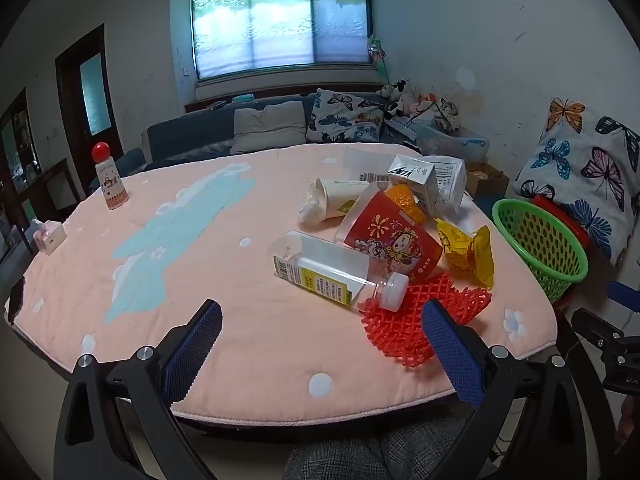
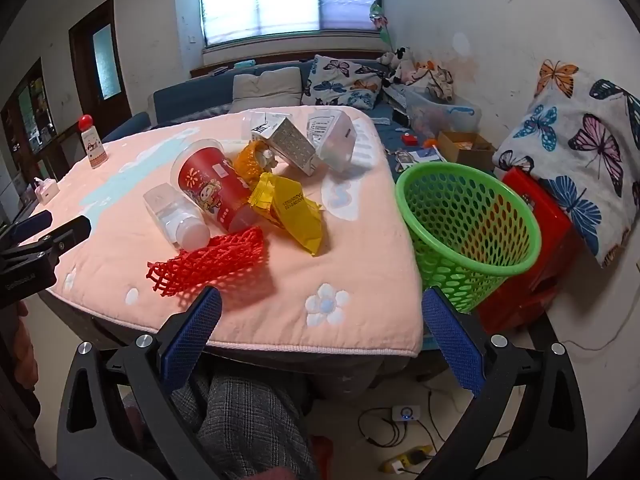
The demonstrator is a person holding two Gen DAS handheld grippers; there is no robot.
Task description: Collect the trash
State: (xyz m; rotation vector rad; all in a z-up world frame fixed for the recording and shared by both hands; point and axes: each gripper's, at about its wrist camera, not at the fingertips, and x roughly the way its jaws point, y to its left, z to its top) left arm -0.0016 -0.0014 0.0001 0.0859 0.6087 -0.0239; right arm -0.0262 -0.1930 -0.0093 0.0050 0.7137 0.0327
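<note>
A pile of trash lies on the pink table cover (image 1: 224, 280): a clear plastic bottle (image 1: 332, 270) on its side, a red cartoon cup (image 1: 394, 242), red foam netting (image 1: 416, 320), a yellow wrapper (image 1: 468, 254), a paper cup (image 1: 336, 200) and a grey carton (image 1: 418, 182). The same bottle (image 2: 176, 216), red cup (image 2: 214, 192), netting (image 2: 212, 262) and wrapper (image 2: 292, 210) show in the right wrist view. A green mesh basket (image 2: 468, 228) stands at the table's right edge. My left gripper (image 1: 322, 322) is open and empty near the front edge. My right gripper (image 2: 320, 320) is open and empty, short of the netting.
A red-capped bottle (image 1: 110, 182) and a small tissue box (image 1: 50, 236) stand at the table's far left. A red stool (image 2: 536, 248) sits behind the basket. A sofa with cushions (image 1: 280, 124) lies beyond. Cables and a power strip (image 2: 404, 452) lie on the floor.
</note>
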